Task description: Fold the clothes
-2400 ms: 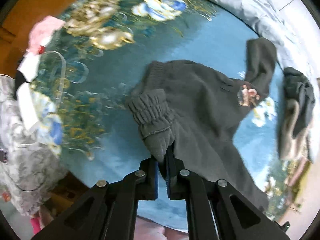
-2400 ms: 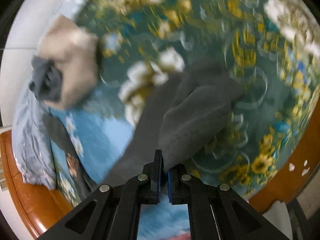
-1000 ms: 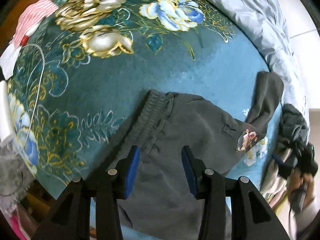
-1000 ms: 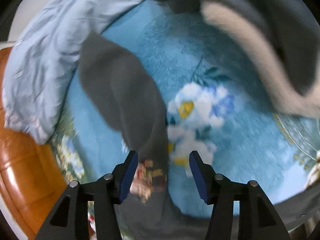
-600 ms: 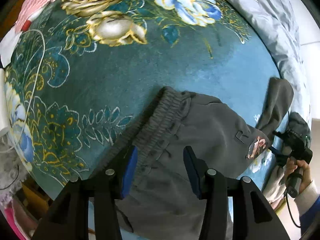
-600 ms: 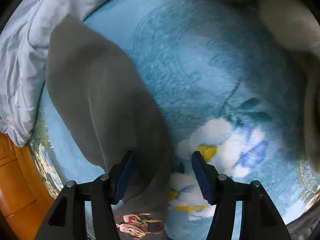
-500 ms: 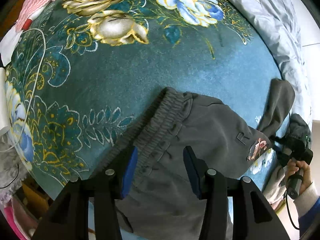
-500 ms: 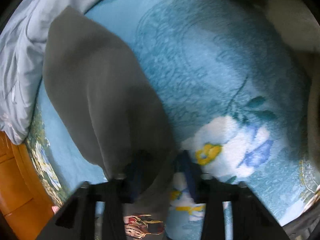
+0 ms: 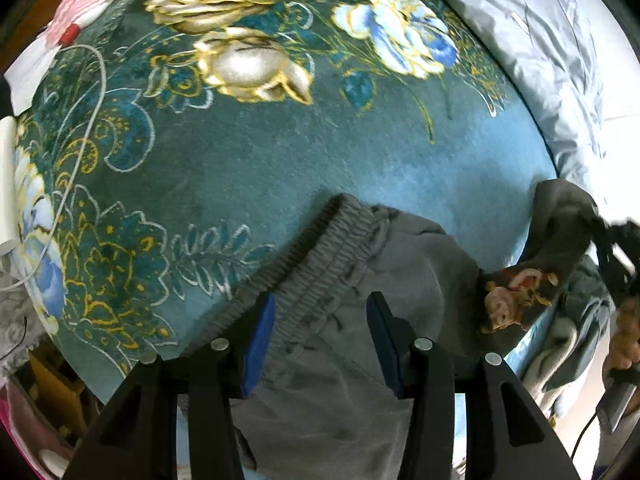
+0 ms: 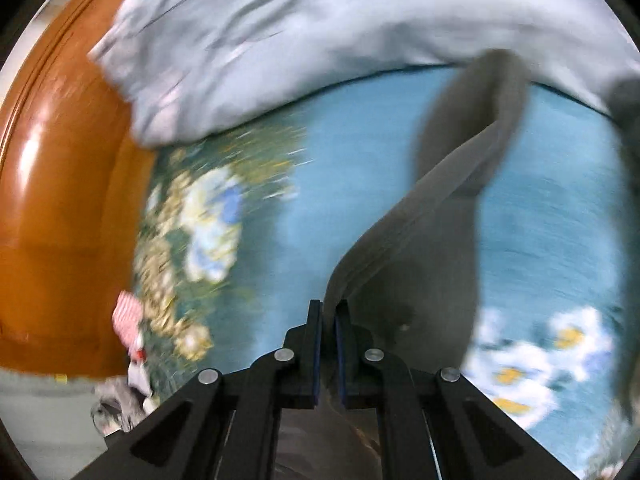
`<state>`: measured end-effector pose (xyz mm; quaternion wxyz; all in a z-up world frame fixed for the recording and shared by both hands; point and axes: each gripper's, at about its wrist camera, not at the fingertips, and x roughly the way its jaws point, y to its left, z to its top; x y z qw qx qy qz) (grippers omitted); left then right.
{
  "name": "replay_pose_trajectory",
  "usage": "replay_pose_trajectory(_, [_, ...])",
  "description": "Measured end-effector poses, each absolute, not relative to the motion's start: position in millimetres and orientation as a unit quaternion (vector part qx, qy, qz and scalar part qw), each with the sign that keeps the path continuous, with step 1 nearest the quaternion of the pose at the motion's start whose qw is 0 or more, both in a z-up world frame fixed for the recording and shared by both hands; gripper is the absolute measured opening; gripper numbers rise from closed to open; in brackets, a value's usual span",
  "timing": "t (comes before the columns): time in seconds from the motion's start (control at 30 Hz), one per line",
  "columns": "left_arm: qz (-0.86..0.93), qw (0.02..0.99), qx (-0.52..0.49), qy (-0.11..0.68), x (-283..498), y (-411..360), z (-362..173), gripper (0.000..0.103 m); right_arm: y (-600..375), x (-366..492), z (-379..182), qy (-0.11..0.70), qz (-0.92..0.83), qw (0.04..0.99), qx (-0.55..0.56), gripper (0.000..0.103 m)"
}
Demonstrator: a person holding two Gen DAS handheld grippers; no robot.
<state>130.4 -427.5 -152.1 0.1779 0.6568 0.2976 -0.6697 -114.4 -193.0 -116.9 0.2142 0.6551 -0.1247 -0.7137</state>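
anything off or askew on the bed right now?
Nothing damaged. The grey trousers lie unfolded and crooked on the floral blanket: waistband angled, one leg pinched and lifted by the right gripper. The left gripper hangs open over the waistband.

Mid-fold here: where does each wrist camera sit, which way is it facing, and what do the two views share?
Left wrist: behind the open left gripper, looking down at the trousers' waistband on the blanket; the right hand shows at the right edge.
Right wrist: behind the right gripper, shut on the trouser leg, facing the quilt and headboard.
Shared: trousers, blanket, quilt.
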Motion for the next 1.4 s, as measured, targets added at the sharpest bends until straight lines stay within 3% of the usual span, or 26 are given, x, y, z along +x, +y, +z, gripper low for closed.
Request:
replay_pose_trajectory(0.17, [-0.668,0.189,0.652,0.306,133,-434,-151,0.048,-288,-98,-167,-0.050,-0.674,0.243,0.696,0.007])
replay_pose_trajectory(0.27, [-0.666,0.188,0.653,0.309,132,-435,-156,0.048,-303,-93,-193,-0.030,-0.656,0.245,0.713,0.012])
replay_pose_trajectory(0.3, [-0.665,0.188,0.653,0.310,132,-435,-158,0.049,-303,-93,-193,-0.033,-0.653,0.255,0.713,0.025])
replay_pose_trajectory(0.33, [-0.663,0.188,0.654,0.313,132,-436,-161,0.049,-303,-93,-192,-0.040,-0.649,0.266,0.711,0.047])
replay_pose_trajectory(0.4, [-0.658,0.188,0.657,0.317,133,-437,-167,0.048,-290,-95,-179,-0.063,-0.646,0.303,0.698,0.058])
replay_pose_trajectory(0.53, [-0.652,0.195,0.655,0.328,136,-441,-177,0.048,-229,-111,-140,-0.100,-0.687,0.306,0.652,0.058])
replay_pose_trajectory(0.7, [-0.651,0.204,0.646,0.343,136,-447,-179,0.048,-102,-155,-155,-0.222,-0.721,0.118,0.645,0.059])
replay_pose_trajectory(0.8, [-0.649,0.208,0.641,0.353,134,-450,-177,0.048,-61,-174,-184,-0.338,-0.680,0.063,0.647,0.059])
replay_pose_trajectory(0.93, [-0.656,0.207,0.639,0.346,127,-449,-169,0.048,-58,-183,-211,-0.402,-0.644,0.015,0.651,0.056])
replay_pose_trajectory(0.97, [-0.657,0.206,0.638,0.344,126,-449,-167,0.048,-59,-183,-215,-0.413,-0.637,0.001,0.651,0.051])
replay_pose_trajectory(1.0, [-0.659,0.207,0.636,0.343,126,-449,-164,0.048,-60,-182,-220,-0.424,-0.630,-0.013,0.651,0.030])
replay_pose_trajectory(1.03, [-0.660,0.208,0.635,0.343,126,-449,-162,0.048,-60,-181,-221,-0.436,-0.624,-0.024,0.648,0.020])
replay_pose_trajectory(1.07, [-0.662,0.208,0.633,0.343,127,-451,-159,0.048,-59,-178,-218,-0.450,-0.621,-0.028,0.641,0.018])
replay_pose_trajectory(1.27, [-0.666,0.201,0.625,0.353,126,-447,-150,0.048,-31,-154,-132,-0.448,-0.686,0.061,0.570,0.010])
replay_pose_trajectory(1.4, [-0.671,0.180,0.624,0.358,122,-434,-145,0.049,32,-103,-60,-0.441,-0.736,0.052,0.512,0.009])
